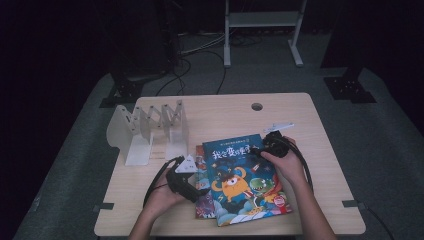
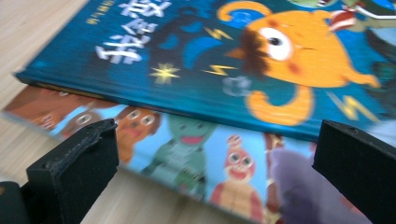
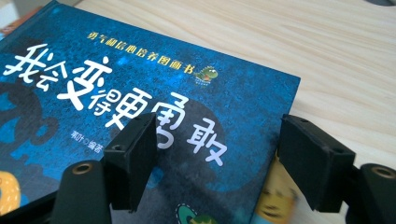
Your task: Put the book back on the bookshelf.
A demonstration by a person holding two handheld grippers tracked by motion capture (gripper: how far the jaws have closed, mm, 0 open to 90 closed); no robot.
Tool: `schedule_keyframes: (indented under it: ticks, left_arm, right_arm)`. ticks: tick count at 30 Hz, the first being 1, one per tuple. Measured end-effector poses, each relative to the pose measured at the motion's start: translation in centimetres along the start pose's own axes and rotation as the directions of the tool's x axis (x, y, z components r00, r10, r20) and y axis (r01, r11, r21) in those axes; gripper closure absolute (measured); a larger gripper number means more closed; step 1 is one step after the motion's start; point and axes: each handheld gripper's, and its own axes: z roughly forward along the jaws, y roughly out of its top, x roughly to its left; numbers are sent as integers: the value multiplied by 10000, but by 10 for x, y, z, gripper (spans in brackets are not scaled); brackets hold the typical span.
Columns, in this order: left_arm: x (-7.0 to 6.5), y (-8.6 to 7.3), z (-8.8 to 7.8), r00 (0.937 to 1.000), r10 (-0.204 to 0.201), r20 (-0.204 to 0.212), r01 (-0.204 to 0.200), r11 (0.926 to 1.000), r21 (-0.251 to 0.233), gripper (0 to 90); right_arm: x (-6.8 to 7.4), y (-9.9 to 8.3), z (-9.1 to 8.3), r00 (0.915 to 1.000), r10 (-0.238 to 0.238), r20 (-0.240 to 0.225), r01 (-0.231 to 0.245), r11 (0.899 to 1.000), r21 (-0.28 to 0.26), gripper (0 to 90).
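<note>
Books lie stacked at the lower middle of the high view, on the wooden table (image 1: 320, 150). We see the blue book (image 1: 245, 177) on top, its cover showing white lettering and an orange one-eyed monster, turned a little off square to the table edge. Under it lies a second book (image 1: 204, 200) with a paler cover full of cartoon faces, peeking out along the blue book's left side.

Our left gripper (image 1: 192, 192) sits at the lower left of the stack, held in the left hand (image 1: 162, 197). In the left gripper view its two black jaws stand wide apart, one at the lower left of the frame and one at the lower right, with the edge of the second book (image 2: 187, 154) between them and the spine of the blue book (image 2: 210, 60) just beyond. The pads press on nothing that we can see.

Our right gripper (image 1: 260, 150) rests at the upper right corner of the blue book, held in the right hand (image 1: 287, 162). In the right gripper view its jaws also stand apart, over the upper right corner of the blue book (image 3: 140, 93); whether they touch the cover we cannot tell.

At the upper left of the table stands a white folding rack (image 1: 150, 130), well apart from the books.
</note>
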Motion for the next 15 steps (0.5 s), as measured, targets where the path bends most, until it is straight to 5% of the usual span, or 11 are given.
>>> schedule_keyframes:
  ticks: [15]
  left_arm:
    - [23,-17,-28,9916,-1076,-721,1029,9925,-654,0]
  right_arm:
    - [30,14,16,9935,-788,-820,804,9966,162,308]
